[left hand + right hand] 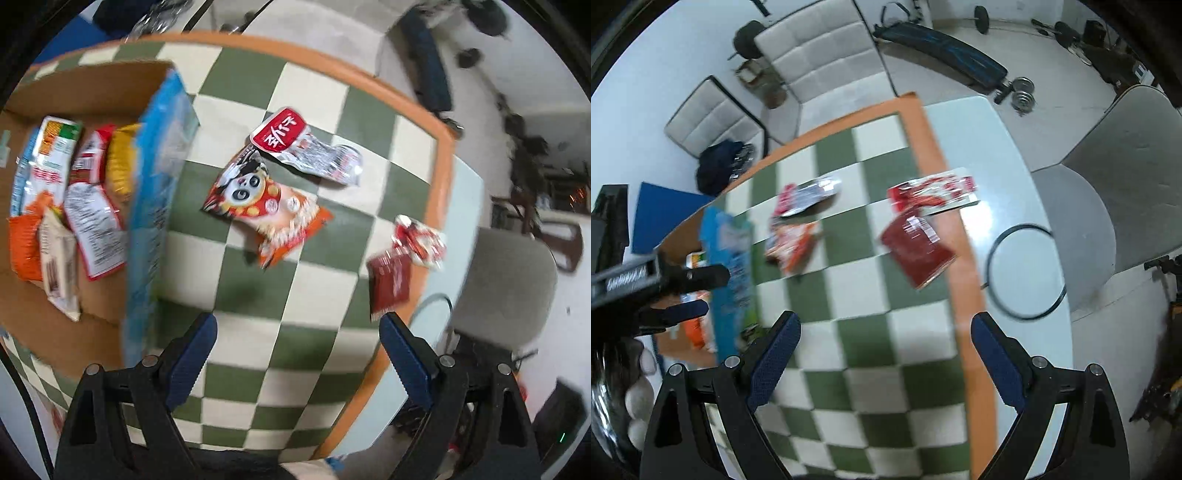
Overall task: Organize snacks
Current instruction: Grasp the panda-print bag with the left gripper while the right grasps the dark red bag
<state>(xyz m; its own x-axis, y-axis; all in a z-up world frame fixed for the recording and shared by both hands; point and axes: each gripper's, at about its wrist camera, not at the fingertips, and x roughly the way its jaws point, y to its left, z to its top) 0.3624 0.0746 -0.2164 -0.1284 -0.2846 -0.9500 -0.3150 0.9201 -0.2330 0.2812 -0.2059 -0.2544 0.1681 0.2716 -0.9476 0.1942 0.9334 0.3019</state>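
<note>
Several snack packets lie on a green-and-cream checked mat [280, 295] [871, 332]. A panda-print orange packet [266, 206] [792, 243] and a red-and-silver packet [306, 147] [809, 195] lie mid-mat. A dark red packet [389, 282] [918, 249] and a red-and-white one [421, 238] [934, 190] lie at the mat's right edge. A cardboard box [92, 88] with a blue printed side [159, 206] [729, 266] holds several packets. My left gripper [295, 354] is open and empty above the mat. My right gripper [882, 350] is open and empty too. The left gripper's fingers [683, 310] show at the left of the right wrist view.
The mat has an orange border [439, 192] [964, 295] and lies on a pale table [1008, 158]. A black cable loop [1027, 273] rests on the table right of the mat. Grey chairs [506, 288] [1108, 206] stand beside it. A weight bench [942, 48] stands behind.
</note>
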